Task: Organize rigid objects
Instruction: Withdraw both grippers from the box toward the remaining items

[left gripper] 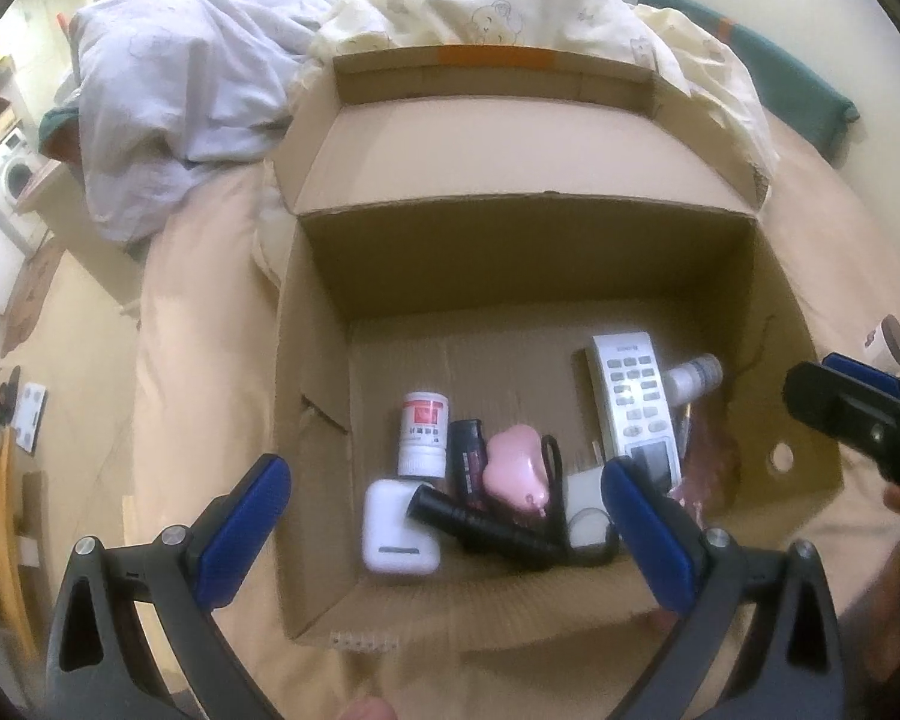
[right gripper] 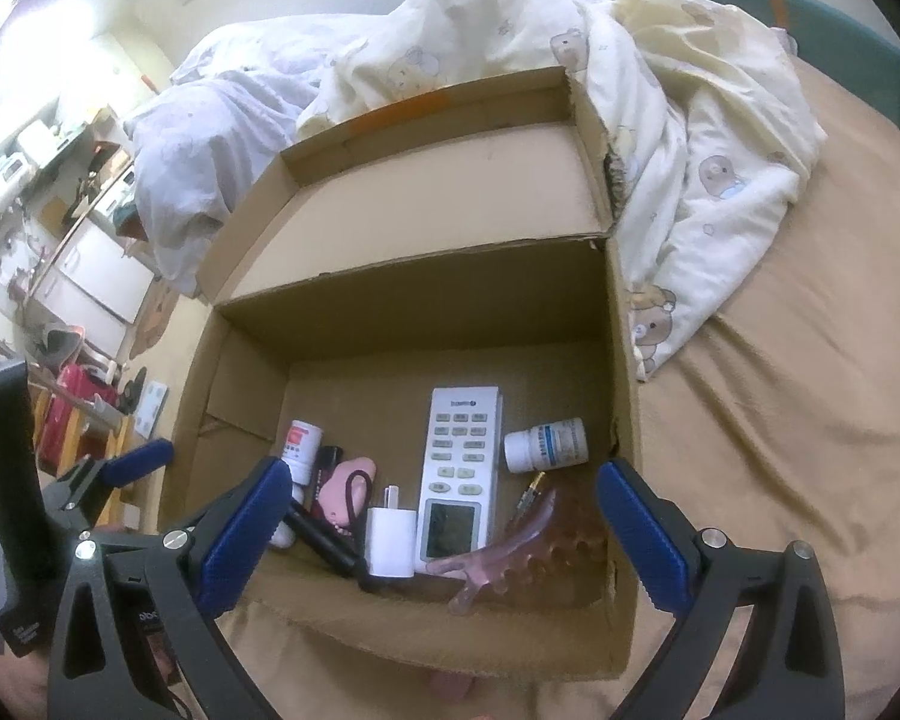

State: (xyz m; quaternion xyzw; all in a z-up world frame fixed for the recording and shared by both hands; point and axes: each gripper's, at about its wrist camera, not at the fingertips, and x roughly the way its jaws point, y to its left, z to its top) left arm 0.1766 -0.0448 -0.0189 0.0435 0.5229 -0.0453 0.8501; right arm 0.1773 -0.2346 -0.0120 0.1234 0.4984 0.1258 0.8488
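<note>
An open cardboard box (left gripper: 798, 372) (right gripper: 627, 396) stands on the bed. Inside lie a white remote (left gripper: 633, 396) (right gripper: 459, 468), a white pill bottle with a red label (left gripper: 424, 432) (right gripper: 302, 441), a second white bottle (left gripper: 693, 378) (right gripper: 546, 444), a pink heart-shaped item (left gripper: 516, 471) (right gripper: 348, 483), a white case (left gripper: 397, 525), a black flashlight (left gripper: 486, 528) (right gripper: 324, 537), a white charger (right gripper: 390, 540) and a pink comb (right gripper: 498, 564). My left gripper (left gripper: 447, 528) is open and empty above the box's near side. My right gripper (right gripper: 438, 531) is also open and empty above it.
A small jar with a brown lid (left gripper: 888, 342) lies on the beige sheet right of the box. Crumpled duvets (left gripper: 510, 0) (right gripper: 690, 120) lie behind the box. A washing machine (left gripper: 6, 174) and floor clutter are at far left.
</note>
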